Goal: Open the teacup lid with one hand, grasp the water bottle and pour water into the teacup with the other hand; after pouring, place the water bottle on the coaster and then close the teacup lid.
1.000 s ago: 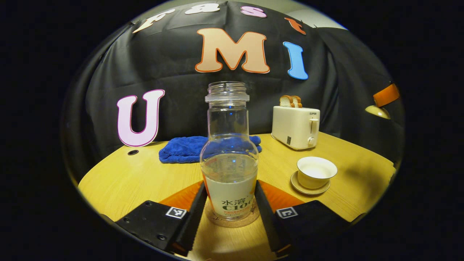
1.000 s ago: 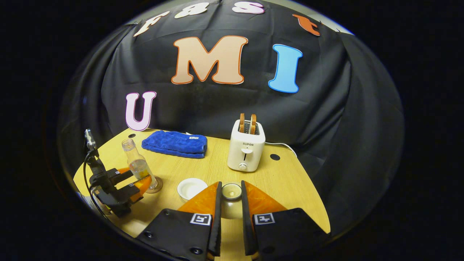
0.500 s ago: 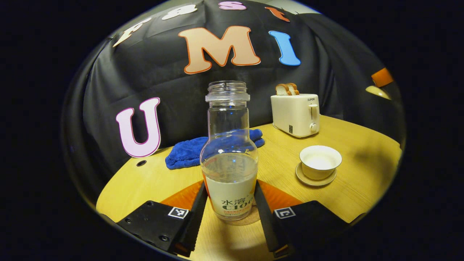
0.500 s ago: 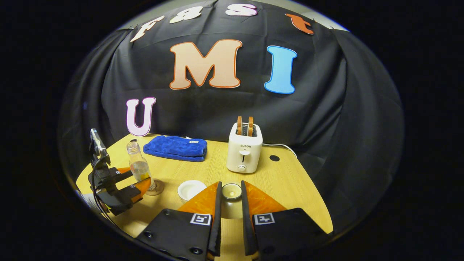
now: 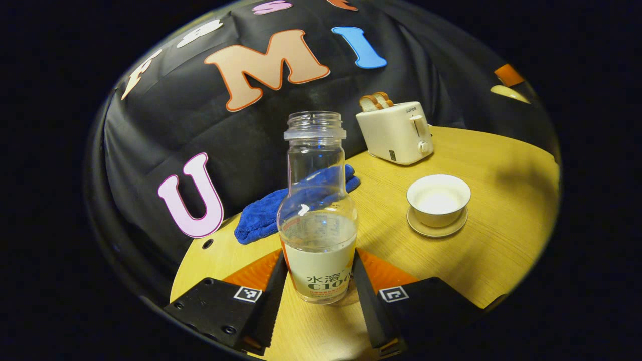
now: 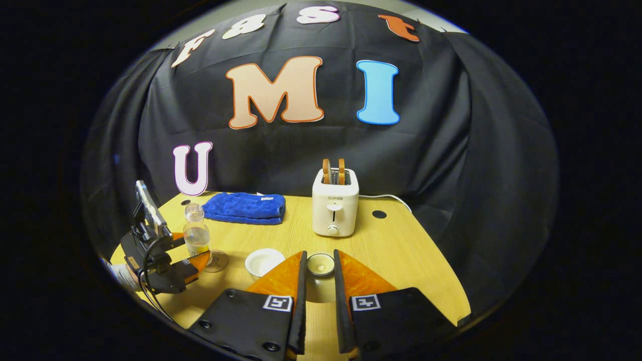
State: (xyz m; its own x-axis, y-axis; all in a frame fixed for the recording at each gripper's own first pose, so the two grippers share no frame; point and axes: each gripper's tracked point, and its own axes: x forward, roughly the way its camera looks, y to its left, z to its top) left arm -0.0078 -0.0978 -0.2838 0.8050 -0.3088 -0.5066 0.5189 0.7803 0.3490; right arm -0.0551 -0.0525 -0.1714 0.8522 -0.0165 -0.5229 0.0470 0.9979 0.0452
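The left gripper (image 5: 318,286) is clamping both fingers on the labelled lower body of the water bottle (image 5: 318,215), which is standing along the gripper's own forward axis, mouth uncapped and pointing up between the fingers. In the left gripper view the bottle's base is showing just over the cork coaster (image 5: 351,299); whether it is touching the coaster cannot be told. Water is sitting at about the bottle's shoulder.

Ahead and to the right of that gripper, the open teacup (image 5: 438,199) is resting on its saucer (image 5: 437,228) on the worktop (image 5: 501,210), apart from the bottle. This is the relation the pour appears to turn on: the bottle's long axis is upright, so its mouth would have to travel rightward and forward, then tip toward the cup's rim.

The right gripper (image 6: 318,301) is pinching the teacup lid (image 6: 320,264) between narrow fingers, holding it just right of the teacup (image 6: 264,261) in its own view, with the left gripper (image 6: 188,253) and the water bottle (image 6: 196,235) off to its left. The left gripper is likely the one to pour, since it is already carrying the bottle.

Farther off, a blue towel (image 5: 296,203) and a toaster (image 5: 394,131) with bread are sitting near the back of the worktop.
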